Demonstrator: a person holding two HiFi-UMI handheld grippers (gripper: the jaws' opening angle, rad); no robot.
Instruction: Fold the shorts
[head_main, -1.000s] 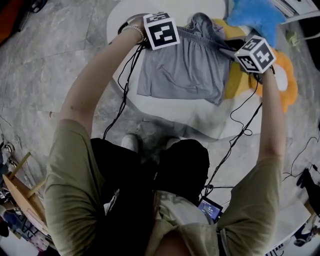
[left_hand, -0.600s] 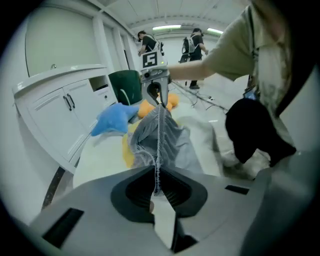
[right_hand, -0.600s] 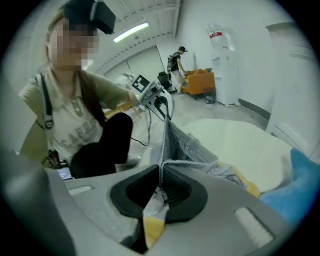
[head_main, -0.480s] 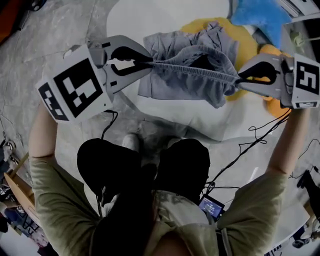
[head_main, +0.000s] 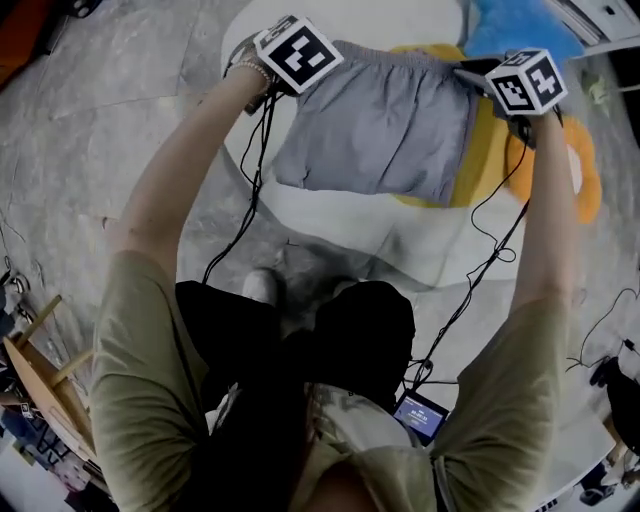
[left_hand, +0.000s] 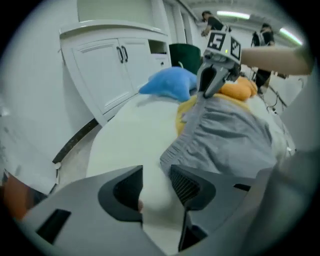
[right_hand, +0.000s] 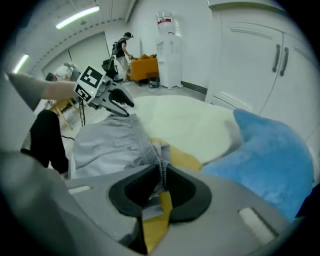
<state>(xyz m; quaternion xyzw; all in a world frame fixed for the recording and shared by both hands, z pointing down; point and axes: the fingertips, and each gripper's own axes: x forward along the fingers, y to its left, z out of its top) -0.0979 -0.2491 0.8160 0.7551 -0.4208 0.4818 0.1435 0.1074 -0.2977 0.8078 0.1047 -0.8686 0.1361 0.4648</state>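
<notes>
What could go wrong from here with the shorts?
The right gripper, its jaws having just opened a little, pinches the shorts at the waistband directly over the yellow cloth; lifting could drag that cloth along. The left gripper, jaws just opened, holds nothing, so a one-sided pull could skew the flattened shorts.

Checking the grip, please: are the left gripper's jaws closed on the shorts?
No, the left gripper has just opened, with nothing between its jaws.

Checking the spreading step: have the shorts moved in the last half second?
Yes: the shorts, lifted before, now lie flat, waistband farther across the white table, over the yellow cloth.
</notes>
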